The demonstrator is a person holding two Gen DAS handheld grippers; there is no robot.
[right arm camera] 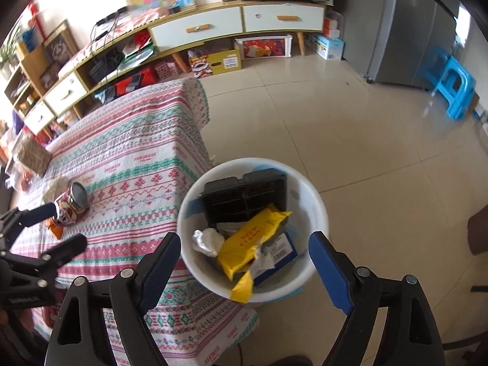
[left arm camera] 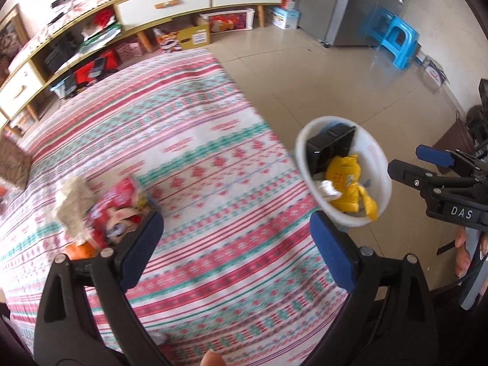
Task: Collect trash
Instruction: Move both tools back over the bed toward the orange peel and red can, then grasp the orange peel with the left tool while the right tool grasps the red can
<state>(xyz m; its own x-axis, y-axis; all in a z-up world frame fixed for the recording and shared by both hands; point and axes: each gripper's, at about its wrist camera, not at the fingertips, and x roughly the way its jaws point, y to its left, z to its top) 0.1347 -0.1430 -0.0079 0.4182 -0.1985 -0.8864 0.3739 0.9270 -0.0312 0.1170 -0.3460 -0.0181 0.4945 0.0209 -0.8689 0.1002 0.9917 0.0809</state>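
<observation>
Trash — crinkled yellow foil wrapper (right arm camera: 253, 241), ribbed black plastic tray (right arm camera: 244, 198) — fills round white plastic bin (right arm camera: 317, 207) beside patterned woven tablecloth (right arm camera: 137, 164); left gripper (left arm camera: 236, 244) and right gripper (right arm camera: 244, 262) both gape empty.

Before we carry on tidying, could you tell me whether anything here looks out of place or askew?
A red can lies tipped on its side on the patterned tablecloth, beside crumpled paper. The white bin on the floor already holds wrappers.

Open left tongs (left arm camera: 236, 244) above tablecloth (left arm camera: 198, 140)
</observation>
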